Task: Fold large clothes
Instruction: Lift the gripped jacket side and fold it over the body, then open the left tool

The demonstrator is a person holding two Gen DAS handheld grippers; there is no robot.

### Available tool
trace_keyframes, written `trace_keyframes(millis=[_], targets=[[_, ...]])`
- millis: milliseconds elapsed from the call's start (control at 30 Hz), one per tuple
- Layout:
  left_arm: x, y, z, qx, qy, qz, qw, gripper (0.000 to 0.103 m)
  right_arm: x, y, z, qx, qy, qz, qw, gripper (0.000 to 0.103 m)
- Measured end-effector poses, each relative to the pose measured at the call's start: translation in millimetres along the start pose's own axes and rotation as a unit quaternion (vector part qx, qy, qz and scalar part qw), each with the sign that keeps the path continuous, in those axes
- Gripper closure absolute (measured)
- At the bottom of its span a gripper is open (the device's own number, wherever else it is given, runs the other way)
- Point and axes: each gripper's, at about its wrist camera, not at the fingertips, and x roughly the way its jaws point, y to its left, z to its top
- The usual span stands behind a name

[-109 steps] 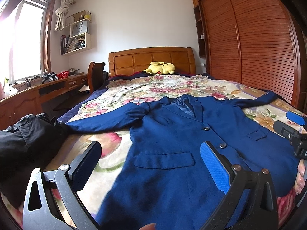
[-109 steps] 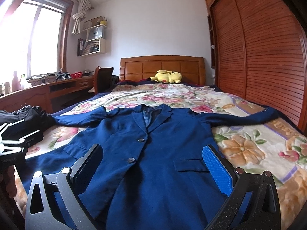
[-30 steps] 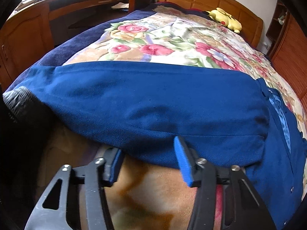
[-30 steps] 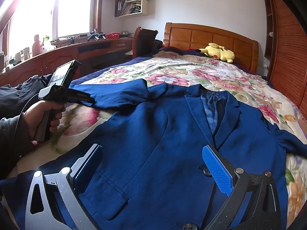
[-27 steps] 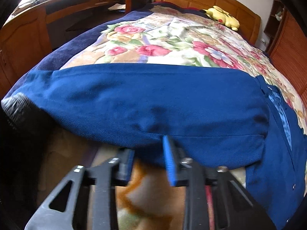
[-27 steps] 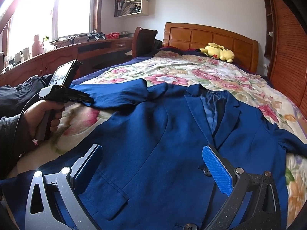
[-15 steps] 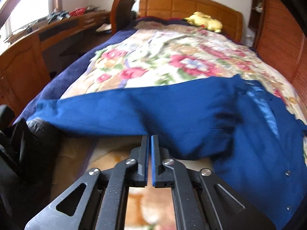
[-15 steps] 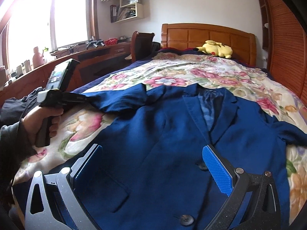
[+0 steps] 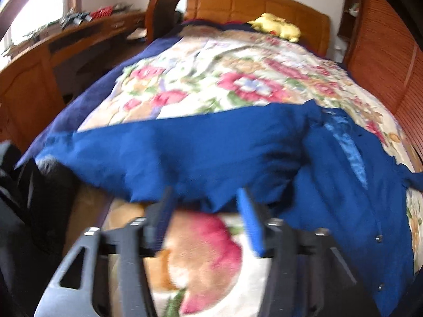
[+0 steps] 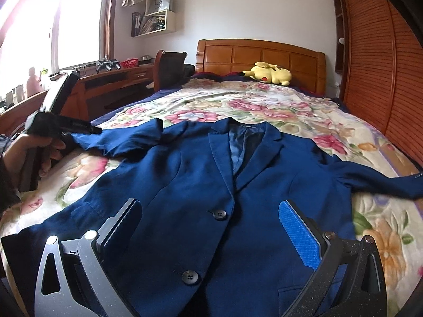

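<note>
A blue jacket (image 10: 211, 185) lies face up on a bed (image 10: 264, 105) covered with a flowered quilt, its collar toward the wooden headboard (image 10: 260, 55) and its front closed over two dark buttons. One sleeve (image 10: 124, 138) stretches out to the side of the bed nearest the worktop (image 10: 113, 79); the other sleeve (image 10: 383, 179) runs toward the slatted wardrobe doors (image 10: 378, 66).

The left tool (image 9: 206, 211) sits at the lower edge of the first sleeve (image 9: 171, 153), pointing down at the quilt. Its jaws are opening; the picture is blurred, and the sleeve's edge lies just at the tips of the fingers (image 9: 251, 219), with flowered quilt showing in the gap between them and no cloth pinched. In the right wrist view a hand (image 10: 29, 153) grips the handle of this tool, whose front reaches the sleeve's end.

The right tool (image 10: 211, 237) hangs over the lower front of the jacket with its jaws wide apart, one blue pad and one dark pad on either side of the buttons, holding nothing.

A yellow plush toy (image 10: 269, 74) rests against the headboard. A chair (image 10: 169, 66) stands at the worktop, and shelves (image 10: 156, 18) hang on the wall above. Dark clothing (image 9: 26, 198) is heaped at the near corner of the bed, beside the sleeve's end.
</note>
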Motion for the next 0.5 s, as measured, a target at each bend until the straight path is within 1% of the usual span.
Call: trace_keyframes(millis=[67, 200, 333, 367, 433, 500], targets=[[11, 9, -4, -0.016, 0.012, 0.005, 0.9998, 0.032, -1, 2, 1, -0.003, -0.001, 0.001, 1.0, 0.0], [37, 26, -9, -0.048, 0.04, -0.001, 0.998, 0.032, 1, 2, -1, -0.007, 0.001, 0.006, 1.0, 0.0], [57, 39, -7, -0.095, 0.058, -0.034, 0.9932, 0.032, 4, 0, 1, -0.009, 0.006, 0.014, 1.0, 0.0], [61, 42, -6, -0.104, 0.061, -0.04, 0.9919, 0.032, 6, -1, 1, -0.005, 0.01, 0.022, 1.0, 0.0], [65, 42, -2, -0.107, 0.056, -0.038, 0.992, 0.034, 8, -6, 2, 0.007, 0.015, 0.037, 0.999, 0.0], [66, 39, 3, -0.099, 0.05, -0.033, 0.9933, 0.052, 10, -7, 3, 0.003, 0.016, 0.034, 0.999, 0.0]])
